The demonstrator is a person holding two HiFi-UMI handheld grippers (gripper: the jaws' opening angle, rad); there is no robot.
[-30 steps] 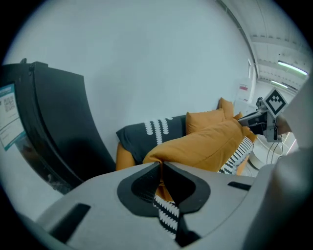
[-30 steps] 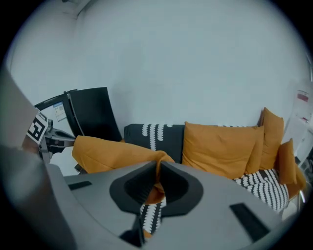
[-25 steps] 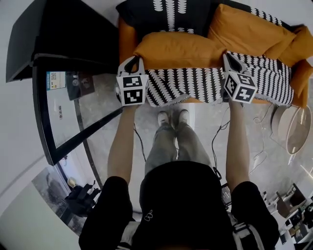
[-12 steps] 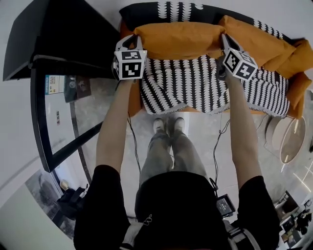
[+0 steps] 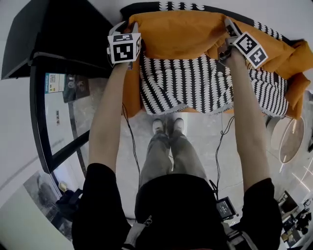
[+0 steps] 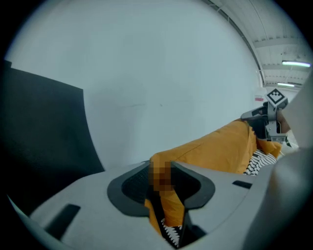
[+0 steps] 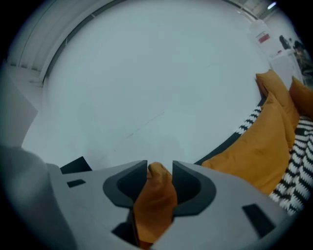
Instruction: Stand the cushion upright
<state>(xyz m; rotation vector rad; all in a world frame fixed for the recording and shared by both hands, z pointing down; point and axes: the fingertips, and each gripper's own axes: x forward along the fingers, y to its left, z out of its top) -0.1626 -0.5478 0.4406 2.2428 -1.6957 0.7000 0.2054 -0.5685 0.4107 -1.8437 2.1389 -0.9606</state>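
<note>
The orange cushion (image 5: 181,34) stands on its long edge on the sofa and leans against the back. My left gripper (image 5: 128,25) is shut on its left top corner, and orange fabric (image 6: 220,146) fills the gap between the jaws in the left gripper view. My right gripper (image 5: 228,23) is at the right top corner. Its jaws are opening, and the orange corner (image 7: 155,200) still stands between them with a slim gap beside its tip. The right gripper (image 6: 264,117) also shows at the cushion's far end in the left gripper view.
A black-and-white patterned throw (image 5: 190,83) covers the sofa seat. More orange cushions (image 5: 281,53) lie at the right, and a dark patterned cushion (image 5: 176,6) sits behind. A glass table (image 5: 63,107) stands at the left and a round table (image 5: 288,136) at the right.
Both grippers moved away from me toward the sofa back and rose a little. The orange cushion went from lying flat to standing upright against the back.
</note>
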